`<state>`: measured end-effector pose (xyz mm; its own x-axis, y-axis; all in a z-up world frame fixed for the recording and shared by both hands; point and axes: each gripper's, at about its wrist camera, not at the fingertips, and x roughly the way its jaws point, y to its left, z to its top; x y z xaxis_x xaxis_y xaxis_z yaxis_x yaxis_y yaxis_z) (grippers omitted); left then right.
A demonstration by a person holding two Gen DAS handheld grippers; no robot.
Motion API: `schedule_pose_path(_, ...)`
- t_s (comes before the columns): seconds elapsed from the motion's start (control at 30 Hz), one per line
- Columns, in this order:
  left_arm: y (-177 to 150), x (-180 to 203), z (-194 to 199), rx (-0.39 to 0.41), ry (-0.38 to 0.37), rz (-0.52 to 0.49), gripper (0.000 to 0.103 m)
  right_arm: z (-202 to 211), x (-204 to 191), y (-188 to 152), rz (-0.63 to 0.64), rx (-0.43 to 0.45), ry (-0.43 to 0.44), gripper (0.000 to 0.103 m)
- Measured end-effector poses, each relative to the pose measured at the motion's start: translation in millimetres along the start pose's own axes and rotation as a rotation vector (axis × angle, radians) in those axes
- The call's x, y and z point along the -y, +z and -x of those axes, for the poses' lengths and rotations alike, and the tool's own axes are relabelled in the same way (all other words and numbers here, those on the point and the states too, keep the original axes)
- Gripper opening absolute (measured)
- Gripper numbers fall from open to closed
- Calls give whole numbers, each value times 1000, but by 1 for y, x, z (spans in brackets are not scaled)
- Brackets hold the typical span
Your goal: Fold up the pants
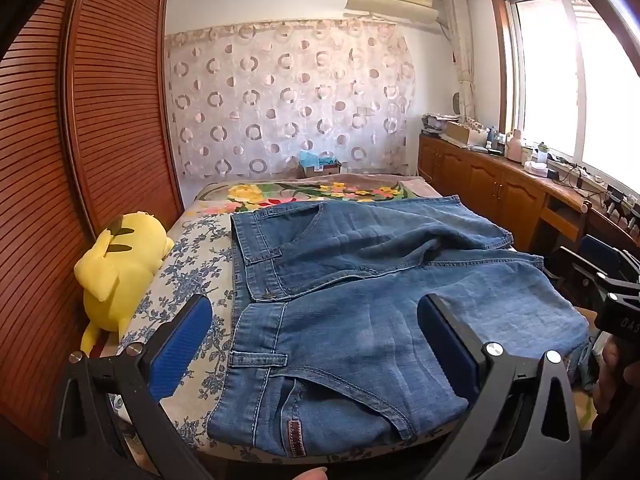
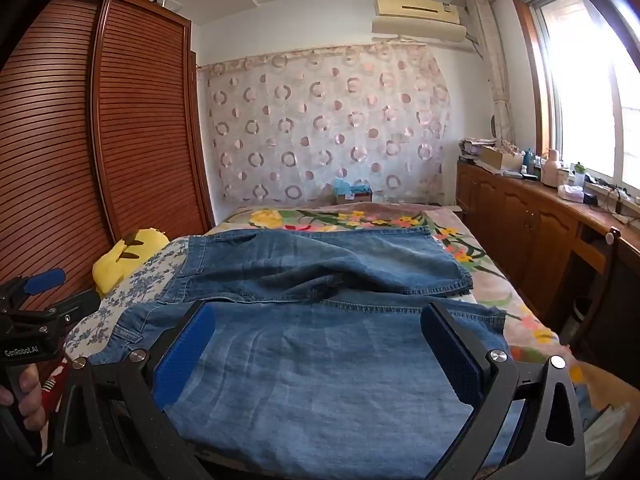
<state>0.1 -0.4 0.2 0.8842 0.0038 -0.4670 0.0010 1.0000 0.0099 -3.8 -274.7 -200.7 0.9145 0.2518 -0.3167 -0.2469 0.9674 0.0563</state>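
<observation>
on floral-sheeted bed (image 1: 192,264): blue denim pants (image 1: 360,312), spread flat. left gripper (image 1: 316,344) and right gripper (image 2: 316,356) jaws spread wide, empty. yellow plush toy (image 1: 120,272) at 9 o'clock.

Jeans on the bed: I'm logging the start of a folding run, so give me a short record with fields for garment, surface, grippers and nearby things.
garment: jeans, spread flat, unfolded, waistband toward the plush toy
surface: bed with floral covers
left gripper: open, above the waistband, holding nothing
right gripper: open, above a leg, holding nothing
nearby: yellow plush toy beside the jeans, by the wardrobe
</observation>
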Motion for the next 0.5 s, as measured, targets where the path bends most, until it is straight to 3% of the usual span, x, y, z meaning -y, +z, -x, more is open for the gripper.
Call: schedule_pose_path(0.5, 7, -3, 8, 3, 8, -1, 103, 3, 2, 2, -2, 3, 1, 102)
